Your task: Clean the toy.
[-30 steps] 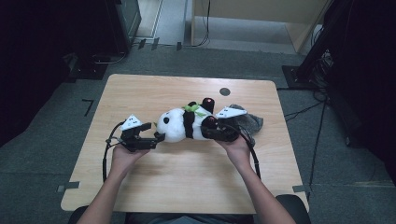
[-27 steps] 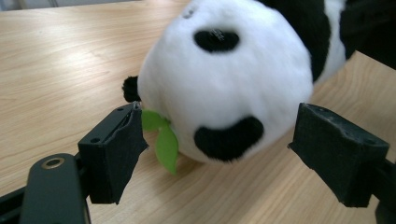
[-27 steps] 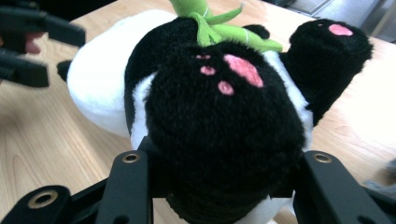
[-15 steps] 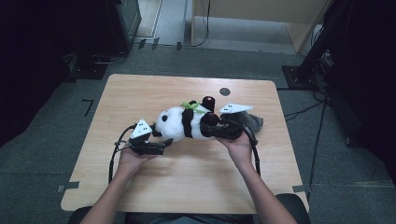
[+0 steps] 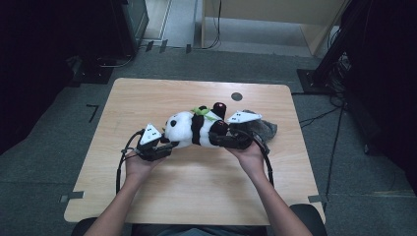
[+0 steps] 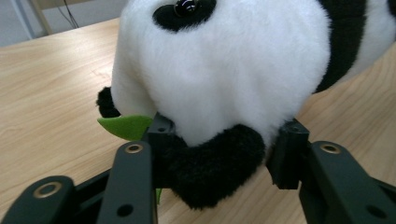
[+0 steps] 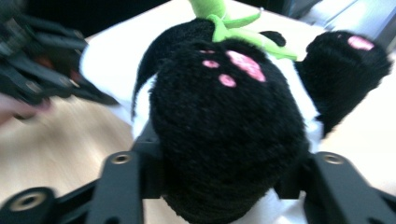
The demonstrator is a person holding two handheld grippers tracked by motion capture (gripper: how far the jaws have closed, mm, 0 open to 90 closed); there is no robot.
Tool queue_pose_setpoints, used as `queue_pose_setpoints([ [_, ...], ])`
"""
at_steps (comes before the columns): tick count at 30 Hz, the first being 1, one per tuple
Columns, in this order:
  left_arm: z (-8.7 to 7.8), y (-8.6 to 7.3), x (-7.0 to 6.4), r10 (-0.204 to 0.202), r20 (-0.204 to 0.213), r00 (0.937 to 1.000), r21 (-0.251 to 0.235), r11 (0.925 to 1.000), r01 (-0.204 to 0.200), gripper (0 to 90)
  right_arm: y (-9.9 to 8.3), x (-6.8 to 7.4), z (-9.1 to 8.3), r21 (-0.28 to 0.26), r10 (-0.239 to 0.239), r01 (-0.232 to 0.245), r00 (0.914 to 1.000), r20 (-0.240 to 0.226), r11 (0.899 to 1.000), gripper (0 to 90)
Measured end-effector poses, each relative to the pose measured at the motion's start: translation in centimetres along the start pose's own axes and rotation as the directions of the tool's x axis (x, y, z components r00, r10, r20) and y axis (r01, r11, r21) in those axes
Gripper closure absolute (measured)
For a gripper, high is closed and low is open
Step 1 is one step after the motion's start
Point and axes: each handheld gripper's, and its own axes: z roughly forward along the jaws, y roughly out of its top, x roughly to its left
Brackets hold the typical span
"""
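A black and white plush panda (image 5: 189,129) lies on its side in the middle of the wooden table (image 5: 196,191), with a green leaf (image 5: 200,111) at its chest. My left gripper (image 5: 164,146) is at its head. In the left gripper view the jaws press on both sides of the black ear (image 6: 215,163), and my left gripper (image 6: 219,161) is shut on it. A green leaf tip (image 6: 125,126) pokes out beside the left jaw. My right gripper (image 5: 222,137) is shut on a black foot (image 7: 224,140) with pink pads, and my right gripper (image 7: 224,186) holds it low down. The other foot (image 7: 343,70) sticks out to the right.
A crumpled grey cloth (image 5: 263,127) lies behind the right gripper near the table's right side. A small dark round spot (image 5: 236,96) marks the far part of the table. Bare wood lies in front of the hands and to the far left.
My left gripper has moved right, up to the panda's head, and its jaws now hold the ear. The right gripper has stayed on the foot.
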Motion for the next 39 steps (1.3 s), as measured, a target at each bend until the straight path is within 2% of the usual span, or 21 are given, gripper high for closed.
queue_pose_setpoints([
  [3,-0.6,0.3,0.6,-0.067,0.06,0.9959,-0.01,0.9976,0.068,59.2,-0.4,-0.5,-0.3,-0.076,-0.035,0.032,0.9982,-0.048,0.997,36.4],
  [6,-0.7,0.5,0.9,-0.092,0.085,0.9921,0.013,0.9957,0.091,61.0,-0.5,-0.5,-0.4,-0.095,-0.084,0.079,0.9952,-0.05,0.992,30.8],
  [8,-0.7,0.6,1.2,-0.124,0.1,0.9872,0.033,0.9921,0.121,61.1,-0.7,-0.5,-0.2,-0.05,-0.135,0.133,0.99,-0.041,0.99,8.1],
  [10,-1.0,0.7,1.7,-0.154,0.099,0.9832,0.038,0.9879,0.151,61.1,-0.9,-0.6,0.0,-0.036,-0.137,0.135,0.9886,-0.062,0.99,7.0],
  [11,-1.5,1.0,2.0,-0.168,0.091,0.9815,0.031,0.9856,0.166,61.1,-1.5,-0.9,0.2,-0.022,-0.141,0.14,0.9834,-0.114,0.99,0.9],
  [16,-2.4,1.7,2.0,-0.17,0.136,0.976,0.029,0.9854,0.168,61.0,-1.9,-0.4,0.8,-0.055,-0.205,0.2,0.9739,-0.098,0.978,0.0],
  [17,-2.6,1.9,2.0,-0.206,0.19,0.9598,0.046,0.9785,0.201,61.0,-1.9,0.2,1.1,-0.078,-0.245,0.238,0.966,-0.084,0.968,0.0],
  [18,-2.6,1.9,2.0,-0.206,0.19,0.9598,0.046,0.9785,0.201,61.0,-1.9,0.2,1.1,-0.078,-0.245,0.238,0.966,-0.084,0.968,0.0],
  [20,-2.7,1.9,1.8,-0.231,0.223,0.947,0.054,0.9729,0.225,61.0,-2.0,0.7,1.4,-0.079,-0.283,0.281,0.9587,-0.025,0.957,0.0],
  [21,-2.7,2.1,1.5,-0.229,0.217,0.9489,0.049,0.9733,0.224,60.8,-2.2,0.8,1.5,-0.072,-0.29,0.29,0.957,0.018,0.954,7.4],
  [22,-2.7,2.1,1.5,-0.229,0.217,0.9489,0.049,0.9733,0.224,60.1,-2.2,0.8,1.5,-0.072,-0.29,0.29,0.957,0.018,0.954,7.4],
  [23,-2.6,2.1,1.3,-0.211,0.19,0.9588,0.029,0.9773,0.21,58.0,-2.5,0.9,1.5,-0.076,-0.269,0.272,0.9621,0.043,0.959,24.6],
  [24,-2.6,2.1,1.3,-0.211,0.19,0.9588,0.029,0.9773,0.21,56.0,-2.5,0.9,1.5,-0.076,-0.269,0.272,0.9621,0.043,0.959,24.6],
  [25,-2.4,2.0,1.0,-0.142,0.139,0.9801,0.02,0.9899,0.14,51.4,-2.5,0.8,1.6,-0.048,-0.237,0.239,0.9708,0.036,0.97,34.3],
  [26,-2.4,2.0,1.0,-0.142,0.139,0.9801,0.02,0.9899,0.14,44.4,-2.5,0.8,1.6,-0.048,-0.237,0.239,0.9708,0.036,0.97,34.3],
  [27,-2.1,1.9,0.8,-0.093,0.115,0.989,0.007,0.9957,0.092,44.4,-2.4,0.7,1.6,-0.027,-0.225,0.225,0.9741,0.024,0.974,36.3],
  [30,-1.8,1.3,1.2,-0.048,0.124,0.9912,-0.038,0.9979,0.053,26.1,-2.3,0.0,1.4,-0.017,-0.172,0.172,0.985,0.014,0.985,39.8],
  [33,-1.9,0.7,1.7,-0.034,0.082,0.9961,-0.042,0.9984,0.037,25.7,-1.8,-1.0,0.4,-0.021,-0.111,0.112,0.9927,0.047,0.993,39.9],
  [36,-1.8,0.4,2.0,-0.052,0.096,0.994,-0.036,0.9978,0.056,25.7,-1.8,-1.4,-0.1,-0.03,-0.075,0.077,0.9951,0.063,0.997,40.0],
  [37,-1.5,0.1,2.0,-0.05,0.107,0.993,-0.029,0.9981,0.054,25.6,-1.7,-1.9,-0.6,-0.041,-0.023,0.026,0.9984,0.052,0.999,39.8],
  [39,-1.0,-0.1,1.8,-0.034,0.109,0.9935,-0.017,0.9992,0.036,25.3,-1.6,-2.0,-0.8,-0.042,-0.004,0.005,0.9992,0.04,0.999,39.3],
])
